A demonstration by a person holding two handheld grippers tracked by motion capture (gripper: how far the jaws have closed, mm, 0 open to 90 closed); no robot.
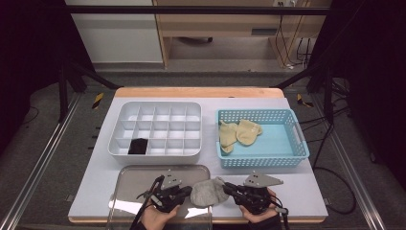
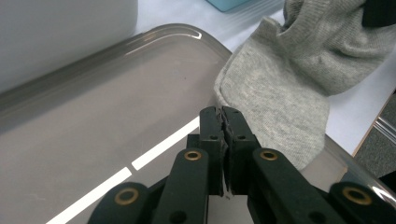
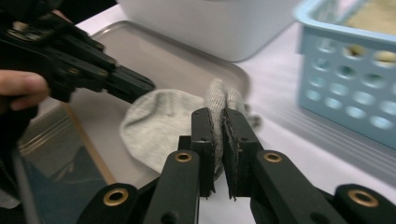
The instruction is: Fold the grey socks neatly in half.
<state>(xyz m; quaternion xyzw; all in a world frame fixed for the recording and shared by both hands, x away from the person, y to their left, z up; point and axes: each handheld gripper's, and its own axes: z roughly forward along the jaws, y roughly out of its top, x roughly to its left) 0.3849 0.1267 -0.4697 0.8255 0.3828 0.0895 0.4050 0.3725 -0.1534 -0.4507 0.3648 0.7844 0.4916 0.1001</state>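
Observation:
A grey sock (image 1: 209,193) lies at the table's front, half on the right end of a metal tray (image 1: 143,177) and half on the white tabletop. My right gripper (image 3: 219,116) is shut on a bunched fold of the grey sock (image 3: 159,121), which rises between its tips. From the left comes my left gripper (image 2: 222,114), its jaws shut and level, with the tips right at the hem of the grey sock (image 2: 280,93); no cloth shows between them. In the high view the left gripper (image 1: 188,190) and right gripper (image 1: 226,187) face each other across the sock.
A white compartment organizer (image 1: 160,104) stands behind the tray, with a black item (image 1: 138,146) in a front-left cell. To its right a blue basket (image 1: 263,162) holds yellow socks (image 1: 239,132). The table's front edge runs just below both hands.

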